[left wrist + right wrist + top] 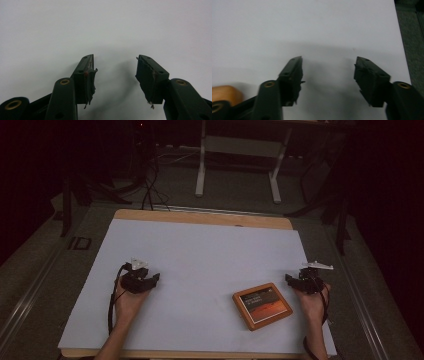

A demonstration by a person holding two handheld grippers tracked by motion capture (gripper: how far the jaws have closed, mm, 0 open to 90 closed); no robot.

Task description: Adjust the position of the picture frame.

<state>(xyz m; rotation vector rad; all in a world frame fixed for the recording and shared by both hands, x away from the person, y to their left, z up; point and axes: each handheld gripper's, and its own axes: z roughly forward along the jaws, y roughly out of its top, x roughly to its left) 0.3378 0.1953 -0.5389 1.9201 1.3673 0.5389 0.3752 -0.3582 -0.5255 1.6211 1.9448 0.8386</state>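
Orange box [262,305] lies just beside right tool [300,281].

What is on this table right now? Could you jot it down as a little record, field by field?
Surface: white sheet over a wooden table
Object: flat wood-framed box with a dark printed top, lying flat, near the right side
Left gripper: held in the left hand, jaws open, nothing between them
Right gripper: held in the right hand, jaws open, nothing between them, just right of the box, not touching it
Background: dim floor, cables, a white desk frame
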